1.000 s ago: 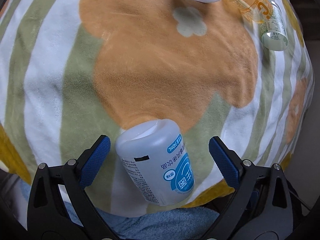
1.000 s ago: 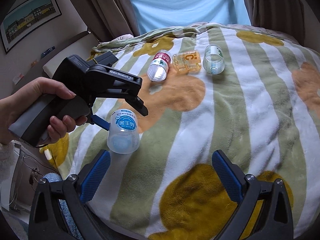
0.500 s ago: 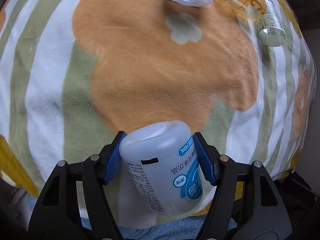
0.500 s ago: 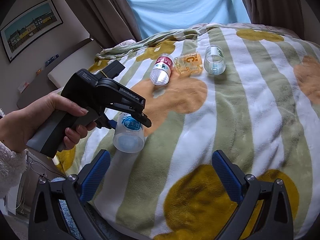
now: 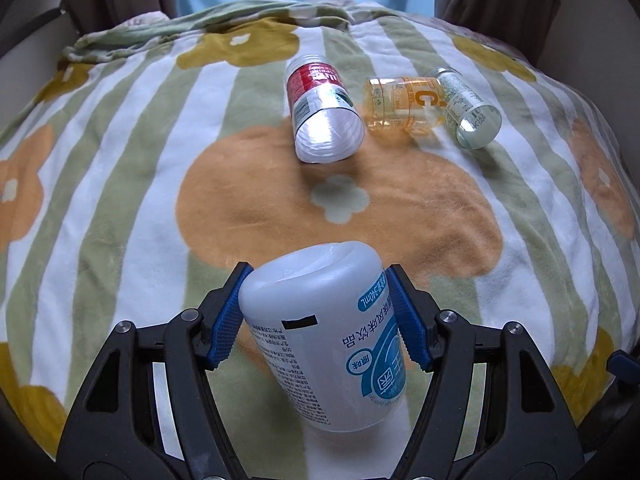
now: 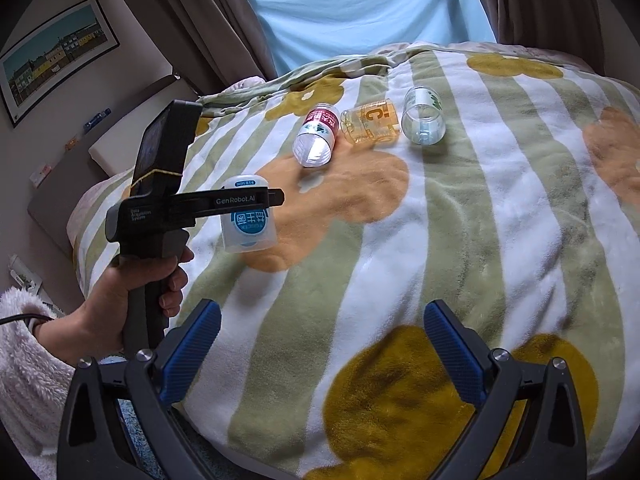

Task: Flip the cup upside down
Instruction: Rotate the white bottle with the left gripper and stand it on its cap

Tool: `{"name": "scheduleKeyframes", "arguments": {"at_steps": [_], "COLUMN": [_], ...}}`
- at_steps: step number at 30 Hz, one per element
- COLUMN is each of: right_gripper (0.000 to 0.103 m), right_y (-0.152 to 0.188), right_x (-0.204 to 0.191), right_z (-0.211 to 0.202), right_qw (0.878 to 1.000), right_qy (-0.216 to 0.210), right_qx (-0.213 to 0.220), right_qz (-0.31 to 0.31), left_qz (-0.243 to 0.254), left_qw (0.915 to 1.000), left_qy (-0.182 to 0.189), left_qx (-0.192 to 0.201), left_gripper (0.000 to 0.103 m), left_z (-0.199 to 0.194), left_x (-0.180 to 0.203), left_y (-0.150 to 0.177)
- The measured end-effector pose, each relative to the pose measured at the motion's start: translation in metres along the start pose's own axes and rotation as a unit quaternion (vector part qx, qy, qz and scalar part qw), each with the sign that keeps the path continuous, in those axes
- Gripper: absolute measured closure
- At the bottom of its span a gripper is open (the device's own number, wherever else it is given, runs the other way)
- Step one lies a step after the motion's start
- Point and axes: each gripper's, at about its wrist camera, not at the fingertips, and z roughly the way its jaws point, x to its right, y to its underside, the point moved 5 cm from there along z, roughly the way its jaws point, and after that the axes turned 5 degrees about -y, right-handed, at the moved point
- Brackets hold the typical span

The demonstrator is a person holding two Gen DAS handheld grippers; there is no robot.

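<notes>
A white translucent cup (image 5: 328,332) with a blue label is clamped between the blue pads of my left gripper (image 5: 318,316), which is shut on it. The cup is lifted off the blanket, closed end up and open mouth down, slightly tilted. In the right wrist view the same cup (image 6: 248,220) hangs from the left gripper (image 6: 256,204), held by a person's hand (image 6: 132,300). My right gripper (image 6: 322,354) stands open over the blanket's near edge with nothing between its fingers.
Three other cups lie on their sides on the striped flower blanket (image 5: 120,184): a red-labelled one (image 5: 324,114), an orange one (image 5: 404,104) and a clear green-printed one (image 5: 470,108). Curtains and a blue sheet stand behind the bed.
My left gripper closed on the white cup, lifted it and levelled out, turning the cup mouth down. The right gripper stayed open.
</notes>
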Motion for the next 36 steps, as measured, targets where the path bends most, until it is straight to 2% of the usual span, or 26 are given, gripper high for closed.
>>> {"name": "scheduleKeyframes", "arguments": {"at_steps": [6, 14, 19, 23, 28, 30, 31, 32, 33, 36], "right_gripper": [0.001, 0.001, 0.001, 0.001, 0.001, 0.001, 0.001, 0.001, 0.001, 0.001], "right_y": [0.0, 0.001, 0.002, 0.002, 0.002, 0.002, 0.002, 0.002, 0.002, 0.002], "right_x": [0.001, 0.001, 0.001, 0.002, 0.002, 0.003, 0.003, 0.004, 0.004, 0.005], "right_z": [0.006, 0.011, 0.011, 0.011, 0.011, 0.011, 0.011, 0.011, 0.011, 0.011], "right_qw": [1.0, 1.0, 1.0, 1.0, 1.0, 1.0, 1.0, 1.0, 1.0, 1.0], "right_qy": [0.004, 0.004, 0.004, 0.004, 0.007, 0.007, 0.007, 0.007, 0.007, 0.007], "right_qx": [-0.008, -0.014, -0.015, -0.016, -0.016, -0.016, -0.016, -0.016, -0.016, -0.016], "right_qz": [0.001, 0.002, 0.003, 0.005, 0.004, 0.005, 0.005, 0.006, 0.006, 0.007], "left_qz": [-0.006, -0.014, 0.005, 0.04, 0.044, 0.043, 0.043, 0.042, 0.041, 0.042], "left_qw": [0.9994, 0.9991, 0.9991, 0.9983, 0.998, 0.9979, 0.9979, 0.9979, 0.9978, 0.9969], "left_qy": [0.009, 0.02, 0.014, 0.004, 0.033, 0.042, 0.042, 0.041, 0.041, 0.045], "left_qx": [0.033, 0.036, 0.041, 0.042, 0.031, 0.025, 0.024, 0.026, 0.032, 0.05], "left_gripper": [0.038, 0.039, 0.039, 0.04, 0.04, 0.036, 0.024, 0.007, 0.002, 0.0], "left_z": [-0.013, -0.03, -0.038, -0.037, -0.033, -0.031, -0.031, -0.032, -0.034, -0.041], "left_x": [-0.003, -0.008, -0.002, 0.008, 0.014, 0.015, 0.015, 0.015, 0.014, 0.013], "left_y": [0.027, 0.043, 0.05, 0.055, 0.061, 0.064, 0.065, 0.066, 0.067, 0.066]}}
